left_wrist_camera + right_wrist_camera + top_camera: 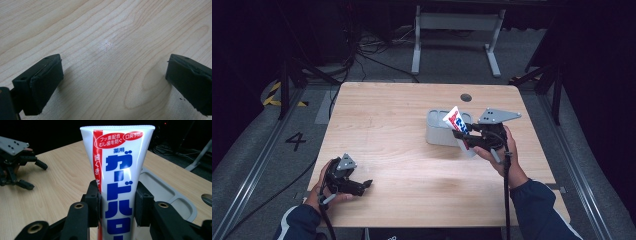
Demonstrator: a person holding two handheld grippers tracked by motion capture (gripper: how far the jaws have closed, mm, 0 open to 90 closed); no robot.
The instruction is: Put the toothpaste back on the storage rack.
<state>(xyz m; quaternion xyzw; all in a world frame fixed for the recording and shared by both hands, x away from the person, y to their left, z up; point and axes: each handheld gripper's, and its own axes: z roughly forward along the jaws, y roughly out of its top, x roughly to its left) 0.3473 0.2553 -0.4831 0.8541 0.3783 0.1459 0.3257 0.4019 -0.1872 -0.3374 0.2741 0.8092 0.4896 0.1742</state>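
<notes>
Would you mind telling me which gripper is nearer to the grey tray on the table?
Right. The right gripper, clamped on the toothpaste tube, sits beside the grey tray. The left gripper rests open near the table's near-left corner, well away from it.

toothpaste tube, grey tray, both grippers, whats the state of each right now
toothpaste tube: clamped between the right gripper's pads, lifted off the table, crimped end up
grey tray: on the table, compartments look empty, just beyond the tube
right gripper: shut on the tube
left gripper: jaws wide open, nothing between them, low over bare wood
table: light wood
</notes>
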